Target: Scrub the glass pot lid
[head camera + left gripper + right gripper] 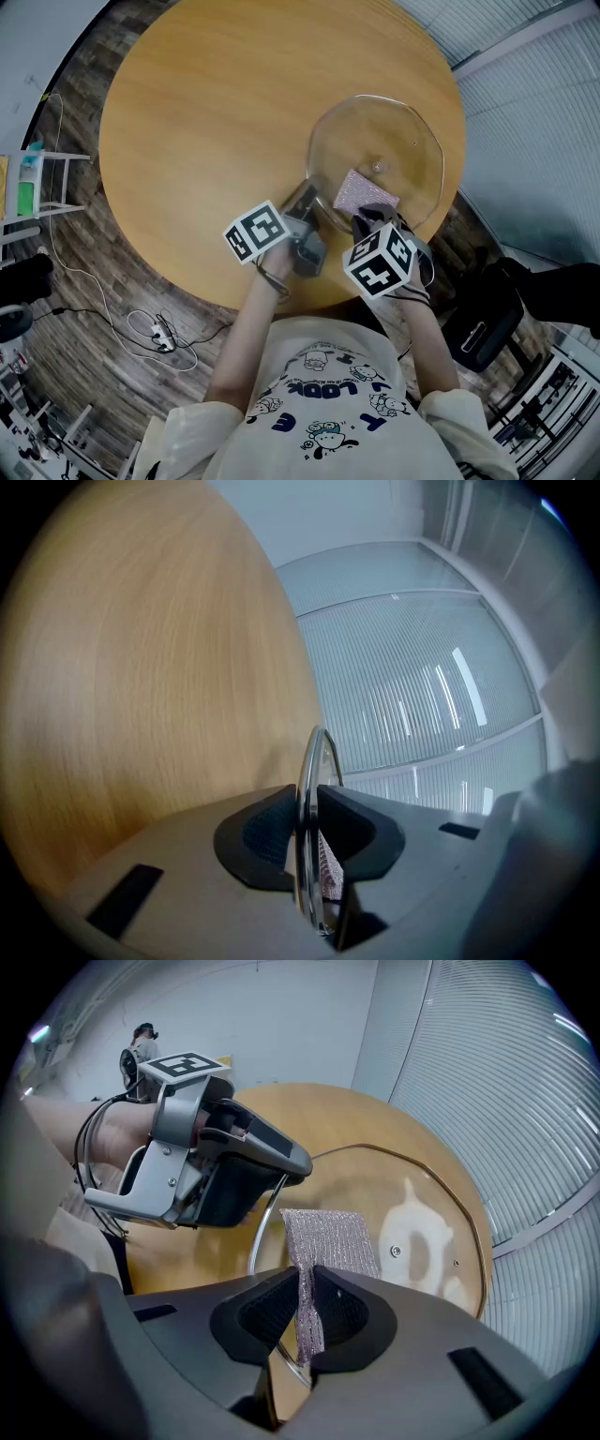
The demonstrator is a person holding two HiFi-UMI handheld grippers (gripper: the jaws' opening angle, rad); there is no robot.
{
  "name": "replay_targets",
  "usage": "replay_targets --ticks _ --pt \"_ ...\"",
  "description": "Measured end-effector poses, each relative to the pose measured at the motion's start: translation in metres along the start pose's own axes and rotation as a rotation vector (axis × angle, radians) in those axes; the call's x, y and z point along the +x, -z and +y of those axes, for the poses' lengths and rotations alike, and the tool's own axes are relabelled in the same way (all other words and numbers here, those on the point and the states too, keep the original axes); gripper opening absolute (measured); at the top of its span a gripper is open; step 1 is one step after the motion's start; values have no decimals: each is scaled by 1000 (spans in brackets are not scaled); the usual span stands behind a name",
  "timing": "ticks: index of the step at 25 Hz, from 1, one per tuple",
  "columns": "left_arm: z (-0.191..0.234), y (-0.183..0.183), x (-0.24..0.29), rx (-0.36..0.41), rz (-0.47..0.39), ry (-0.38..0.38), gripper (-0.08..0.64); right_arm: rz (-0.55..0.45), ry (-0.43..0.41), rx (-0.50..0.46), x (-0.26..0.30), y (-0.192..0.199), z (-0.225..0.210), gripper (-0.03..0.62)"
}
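Head view: black-and-white marker cubes cover most of both tools, so the jaws barely show there; the near edge of the round clear glass pot lid with a metal rim is lost behind them; I cannot tell whether its far edge rests on the round light-wood tabletop or hangs just above it.

Left gripper view: the lid is seen edge-on, only the rim reading as a thin bright arc, the glass itself hardly legible; a sliver of the pad shows behind the right jaw.

Right gripper view: a pale handle blurs through the glass (which face carries it, unclear).

Left gripper: jaws clamped on the lid's rim at the lid's near left edge, holding it over the tabletop's right side.

Right gripper: jaws pinched together on a pinkish-silver woven-mesh rectangular scrubbing pad; the pad's free end lies flat against the glass, near the lid's middle, just beside the left jaws.
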State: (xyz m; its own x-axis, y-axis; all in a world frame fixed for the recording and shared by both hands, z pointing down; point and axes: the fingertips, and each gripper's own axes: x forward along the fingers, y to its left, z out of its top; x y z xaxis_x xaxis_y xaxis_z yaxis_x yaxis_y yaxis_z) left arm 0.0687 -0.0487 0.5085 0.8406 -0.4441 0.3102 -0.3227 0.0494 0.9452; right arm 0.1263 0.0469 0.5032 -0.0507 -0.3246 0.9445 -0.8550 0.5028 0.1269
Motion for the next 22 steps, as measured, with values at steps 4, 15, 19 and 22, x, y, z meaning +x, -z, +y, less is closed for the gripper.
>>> replay_targets --ticks 4,15,19,22 --pt "0 -1 -1 -14 -7 8 74 -5 -10 -17 1 -5 3 58" --pt "-3 0 -1 -65 -27 35 75 -17 -29 -73 3 -16 7 58" --pt "-5 1 -1 -91 -35 68 78 -19 -32 -98 4 -20 8 58" --pt "-7 5 0 -95 -27 78 98 -19 -24 -123 5 -21 7 58"
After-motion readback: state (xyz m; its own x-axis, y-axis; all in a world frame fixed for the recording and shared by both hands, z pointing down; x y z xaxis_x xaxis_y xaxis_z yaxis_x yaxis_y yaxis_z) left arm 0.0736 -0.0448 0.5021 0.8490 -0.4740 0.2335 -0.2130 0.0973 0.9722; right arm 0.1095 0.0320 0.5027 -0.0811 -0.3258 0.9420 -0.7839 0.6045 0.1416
